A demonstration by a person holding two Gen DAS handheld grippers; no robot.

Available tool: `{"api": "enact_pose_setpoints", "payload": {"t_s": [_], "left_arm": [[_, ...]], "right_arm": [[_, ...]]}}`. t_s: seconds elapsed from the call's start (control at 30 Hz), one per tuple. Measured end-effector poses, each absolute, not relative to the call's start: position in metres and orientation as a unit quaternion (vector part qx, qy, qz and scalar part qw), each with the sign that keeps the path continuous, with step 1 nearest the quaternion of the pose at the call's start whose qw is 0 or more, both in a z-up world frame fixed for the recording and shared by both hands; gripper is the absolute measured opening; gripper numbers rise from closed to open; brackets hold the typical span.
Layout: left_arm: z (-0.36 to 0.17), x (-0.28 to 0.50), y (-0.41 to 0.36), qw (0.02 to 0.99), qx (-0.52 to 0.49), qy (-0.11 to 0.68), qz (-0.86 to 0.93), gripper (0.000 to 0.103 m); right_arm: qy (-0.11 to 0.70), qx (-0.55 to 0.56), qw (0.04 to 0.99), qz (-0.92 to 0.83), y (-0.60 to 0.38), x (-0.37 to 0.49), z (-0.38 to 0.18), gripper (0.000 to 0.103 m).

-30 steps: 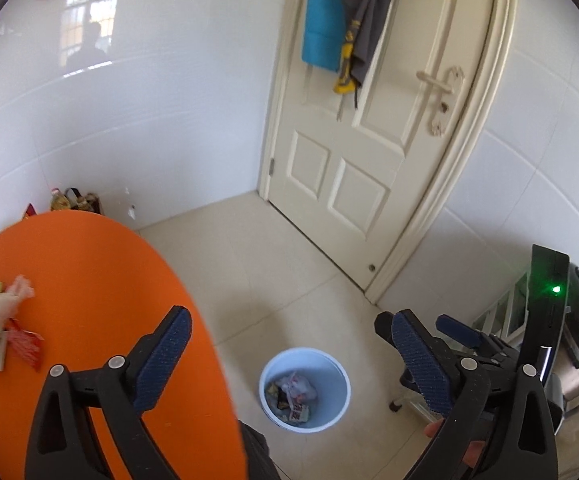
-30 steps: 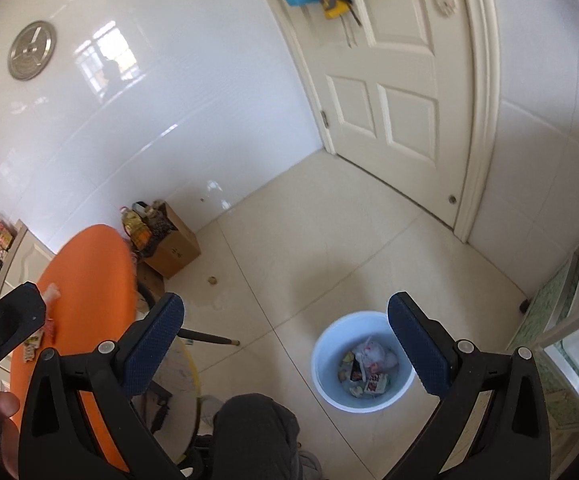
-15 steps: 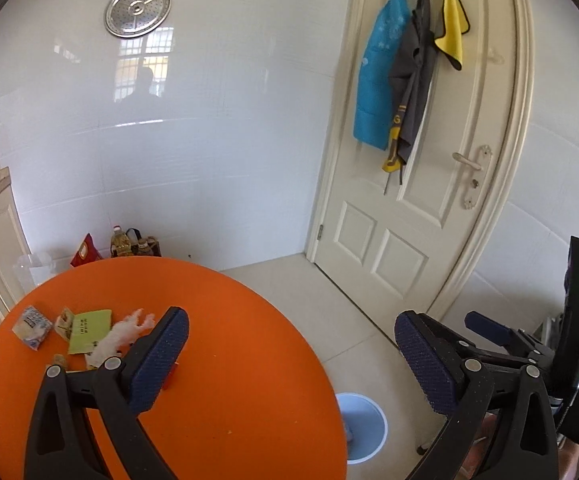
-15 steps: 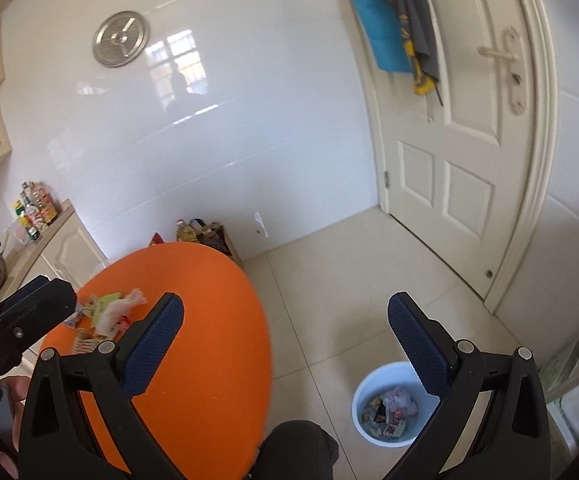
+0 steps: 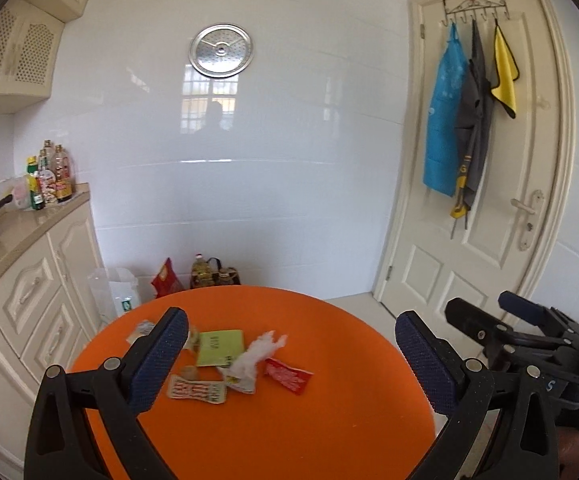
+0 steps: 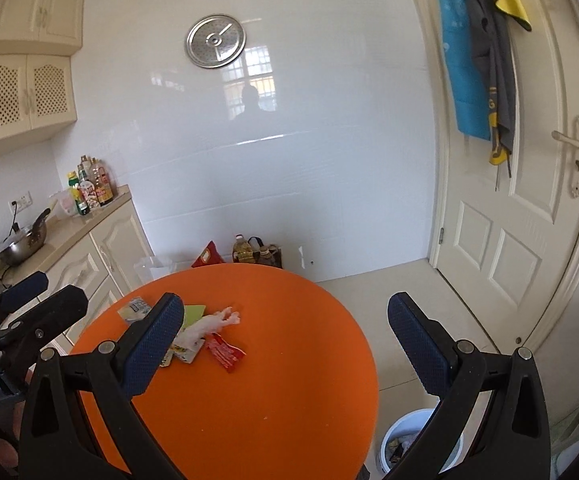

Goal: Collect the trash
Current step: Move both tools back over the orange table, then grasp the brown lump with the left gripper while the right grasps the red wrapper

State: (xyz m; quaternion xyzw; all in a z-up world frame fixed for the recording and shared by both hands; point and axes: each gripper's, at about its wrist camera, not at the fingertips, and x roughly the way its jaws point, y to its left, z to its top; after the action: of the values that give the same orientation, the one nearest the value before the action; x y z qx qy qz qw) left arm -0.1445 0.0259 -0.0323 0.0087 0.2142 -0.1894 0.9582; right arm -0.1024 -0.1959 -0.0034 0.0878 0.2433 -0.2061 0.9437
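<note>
A round orange table (image 5: 289, 420) carries a loose pile of trash: a crumpled white tissue (image 5: 259, 354), a red wrapper (image 5: 287, 375), a green packet (image 5: 219, 346) and a white-and-red wrapper (image 5: 195, 390). The same pile shows in the right wrist view, with the tissue (image 6: 209, 326) and red wrapper (image 6: 225, 352). My left gripper (image 5: 291, 358) is open and empty above the near side of the table. My right gripper (image 6: 285, 342) is open and empty too. A pale blue bin (image 6: 405, 446) holding trash stands on the floor right of the table.
Cream cabinets with a counter (image 5: 17, 236), bottles (image 5: 49, 178) and a pan stand at the left. Bags and an oil bottle (image 5: 205, 272) sit on the floor against the white tiled wall. A closed door (image 5: 501, 216) with hanging cloths is at the right.
Both grippers have swung up and left, from looking down at the bin and floor to facing the table and wall. The trash pile now lies between the fingers. Both stay open.
</note>
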Motion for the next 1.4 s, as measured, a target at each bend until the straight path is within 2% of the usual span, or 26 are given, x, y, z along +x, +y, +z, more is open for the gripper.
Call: {"api": "enact_pose_setpoints", "payload": {"t_s": [0.23,0.5,0.73,0.97,1.23,1.37,1.4], "left_arm": [[-0.049,-0.165,0.102,0.964,-0.013,0.235,-0.123,0.102],[-0.078,-0.121,0.136,0.944,-0.022,0.307,-0.122,0.102],[-0.110,-0.069,0.121,0.913,-0.017,0.377,-0.157,0.102],[-0.130,0.005,0.076,0.898,0.014,0.410,-0.158,0.102],[-0.167,0.066,0.042,0.889,0.029,0.442,-0.118,0.100],[-0.182,0.091,0.029,0.883,0.033,0.453,-0.119,0.091],[-0.188,0.098,0.025,0.878,0.036,0.461,-0.123,0.078]], "right_arm": [[0.270,0.064,0.945,-0.170,-0.156,-0.057,-0.010,0.103],[0.350,0.058,0.918,-0.179,-0.150,0.000,-0.054,0.103],[0.430,0.064,0.880,-0.193,-0.161,0.036,-0.113,0.103],[0.482,0.067,0.854,-0.185,-0.180,0.056,-0.171,0.102],[0.509,0.049,0.853,-0.106,-0.198,0.080,-0.206,0.091],[0.514,0.022,0.855,-0.071,-0.194,0.088,-0.216,0.075],[0.513,0.007,0.856,-0.070,-0.191,0.089,-0.217,0.075]]}}
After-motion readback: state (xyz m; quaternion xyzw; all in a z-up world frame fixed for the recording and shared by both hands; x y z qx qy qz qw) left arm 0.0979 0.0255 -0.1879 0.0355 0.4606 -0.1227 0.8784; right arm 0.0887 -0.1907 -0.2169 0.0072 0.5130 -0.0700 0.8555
